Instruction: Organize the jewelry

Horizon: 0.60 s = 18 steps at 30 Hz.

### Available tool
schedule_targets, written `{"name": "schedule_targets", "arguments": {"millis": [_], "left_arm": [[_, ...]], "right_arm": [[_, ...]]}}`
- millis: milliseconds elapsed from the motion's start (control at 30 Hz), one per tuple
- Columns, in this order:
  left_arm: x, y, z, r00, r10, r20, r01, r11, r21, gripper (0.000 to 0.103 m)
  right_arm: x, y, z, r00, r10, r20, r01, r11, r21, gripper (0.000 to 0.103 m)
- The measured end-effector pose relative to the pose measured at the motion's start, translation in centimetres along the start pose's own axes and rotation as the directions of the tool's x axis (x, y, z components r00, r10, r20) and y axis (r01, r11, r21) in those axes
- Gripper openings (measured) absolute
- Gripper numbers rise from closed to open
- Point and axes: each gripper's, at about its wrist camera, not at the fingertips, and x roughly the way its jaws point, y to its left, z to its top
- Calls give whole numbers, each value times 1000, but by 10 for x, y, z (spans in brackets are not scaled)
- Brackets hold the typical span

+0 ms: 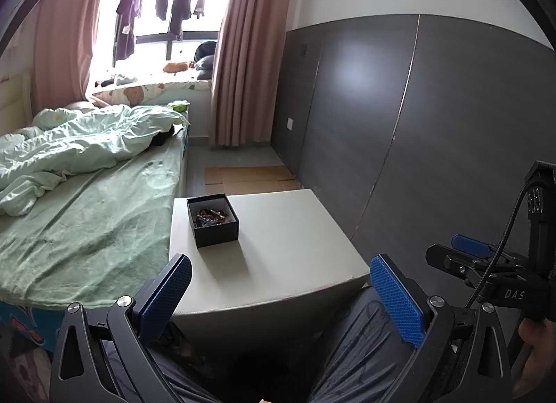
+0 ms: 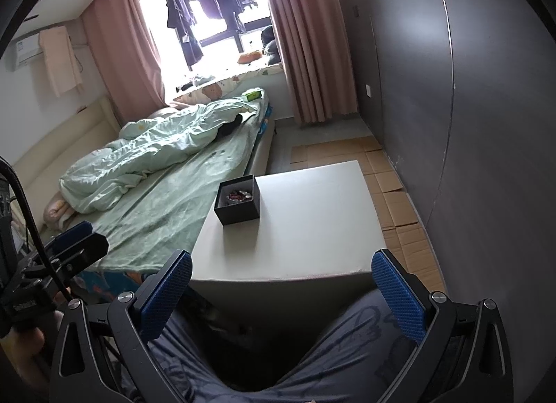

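A small black open box (image 1: 212, 223) holds a heap of mixed jewelry (image 1: 210, 217) and stands on a white table (image 1: 288, 250) at its far left corner, beside the bed. The box also shows in the right wrist view (image 2: 238, 199), with the jewelry (image 2: 238, 195) inside. My left gripper (image 1: 281, 293) is open and empty, held back from the table's near edge over my lap. My right gripper (image 2: 281, 290) is open and empty too, also short of the table (image 2: 305, 222). Each gripper shows at the edge of the other's view, the right one (image 1: 469, 257) and the left one (image 2: 74, 243).
A bed with a green sheet (image 1: 87, 222) and rumpled quilt (image 1: 69, 145) lies against the table's left side. A dark grey panelled wall (image 1: 434, 125) runs along the right. Flattened cardboard (image 1: 250, 178) lies on the floor beyond the table. Pink curtains (image 1: 243, 55) frame a window.
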Motion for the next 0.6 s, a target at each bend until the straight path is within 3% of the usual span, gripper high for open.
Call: {"name": "schedule_targets", "arguments": {"millis": [600], "left_arm": [[-5, -7, 0, 1000, 8, 6, -8, 1000, 0, 103]], "right_arm": [[-5, -7, 3, 1000, 2, 7, -2, 1000, 0, 103]]}}
